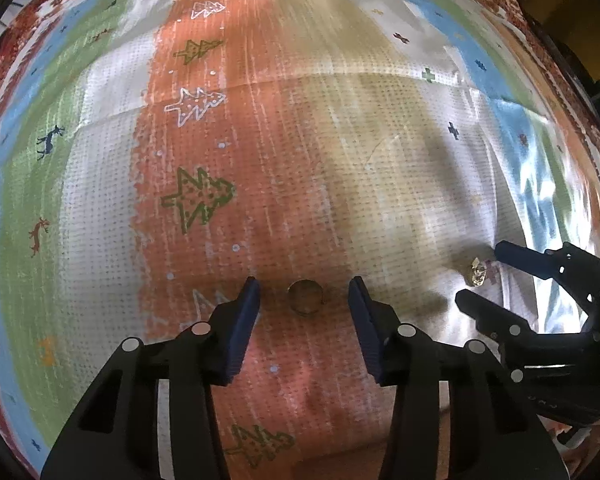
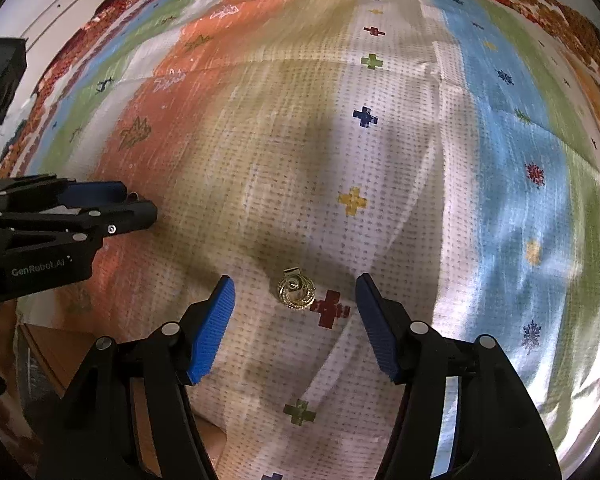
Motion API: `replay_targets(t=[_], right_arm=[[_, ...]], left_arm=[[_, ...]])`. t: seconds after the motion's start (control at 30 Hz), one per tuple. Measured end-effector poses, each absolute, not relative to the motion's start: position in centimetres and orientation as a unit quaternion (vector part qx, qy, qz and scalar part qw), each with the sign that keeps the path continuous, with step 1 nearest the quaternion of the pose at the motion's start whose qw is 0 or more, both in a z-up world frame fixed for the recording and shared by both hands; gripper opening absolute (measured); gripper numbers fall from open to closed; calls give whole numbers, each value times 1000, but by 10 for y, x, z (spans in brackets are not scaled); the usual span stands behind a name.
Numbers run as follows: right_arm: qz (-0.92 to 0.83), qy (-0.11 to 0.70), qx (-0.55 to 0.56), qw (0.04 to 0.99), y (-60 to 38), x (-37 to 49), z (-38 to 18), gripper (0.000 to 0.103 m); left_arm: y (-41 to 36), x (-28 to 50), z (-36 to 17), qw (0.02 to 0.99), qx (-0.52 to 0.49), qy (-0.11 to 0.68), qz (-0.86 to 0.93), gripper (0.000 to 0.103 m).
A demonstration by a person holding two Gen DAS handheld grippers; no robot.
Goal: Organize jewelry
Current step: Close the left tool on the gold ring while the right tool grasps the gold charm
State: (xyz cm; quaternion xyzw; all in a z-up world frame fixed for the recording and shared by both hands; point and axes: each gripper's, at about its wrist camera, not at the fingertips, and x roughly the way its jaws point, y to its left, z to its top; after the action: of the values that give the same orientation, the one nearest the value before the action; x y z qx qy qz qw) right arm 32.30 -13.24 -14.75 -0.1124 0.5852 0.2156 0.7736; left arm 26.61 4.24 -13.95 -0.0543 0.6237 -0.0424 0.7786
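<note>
- We hold our left gripper (image 1: 304, 300) pointing steeply down over a patterned cloth (image 1: 284, 128), its blue pads apart.
- A small round gold ring (image 1: 305, 297) lies on the orange stripe of the cloth, between the two pads, nearer the left one; neither pad touches it.
- We hold our right gripper (image 2: 295, 295) the same way, jaws apart, over the white dotted part of the cloth.
- A gold, coiled piece of jewelry (image 2: 296, 291) lies between its pads, roughly midway, clear of both, and it rests just beside a dark red cross (image 2: 331, 307) printed on the cloth.
- In the left wrist view our right gripper shows to the right of the left one, with the coiled gold piece sitting between its dark fingertips.
- In the right wrist view our left gripper reaches in from the left edge, well apart from the coiled piece.
- We cannot tell what lies beneath the cloth.
</note>
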Motion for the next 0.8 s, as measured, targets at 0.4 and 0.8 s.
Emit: replay_targets(t=[0.4, 0.8], right_arm=[[213, 586, -118, 773, -135, 323, -149, 33], [217, 584, -119, 773, -136, 322, -149, 17]], left_arm=[[39, 265, -143, 781, -39, 622, -32, 20], [37, 266, -141, 784, -35, 619, -37, 19]])
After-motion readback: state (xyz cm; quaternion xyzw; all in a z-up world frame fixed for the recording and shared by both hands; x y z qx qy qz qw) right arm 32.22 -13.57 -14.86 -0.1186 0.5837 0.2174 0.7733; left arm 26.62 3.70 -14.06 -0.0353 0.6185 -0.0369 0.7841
